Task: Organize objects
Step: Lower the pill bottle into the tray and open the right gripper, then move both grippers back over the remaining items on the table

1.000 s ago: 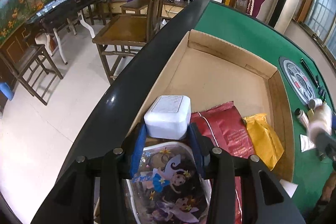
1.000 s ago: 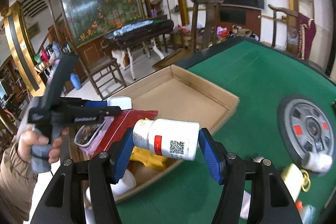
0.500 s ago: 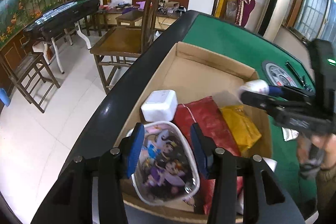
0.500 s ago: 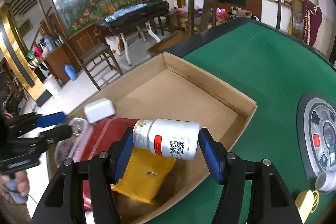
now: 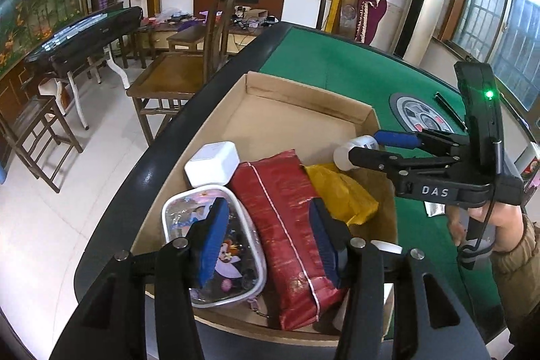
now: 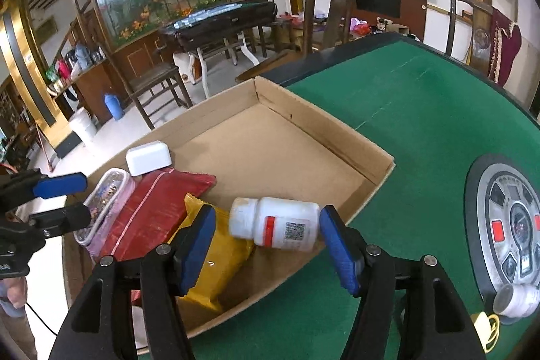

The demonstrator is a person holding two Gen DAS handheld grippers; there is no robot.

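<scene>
As my right gripper [image 6: 266, 245] is spreading, I'm watching the white pill bottle [image 6: 275, 222] slipping free between its jaws, long axis crosswise, cap toward nine o'clock, above the cardboard box [image 6: 341, 140].

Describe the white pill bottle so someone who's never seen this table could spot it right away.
Find the cardboard box on the green table. The white pill bottle lies tilted just right of the yellow packet. Only it has a red band and a square code.

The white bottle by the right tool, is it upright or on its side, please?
On its side: the white bottle lies tilted, cap end toward the yellow packet, over the cardboard box.
</scene>
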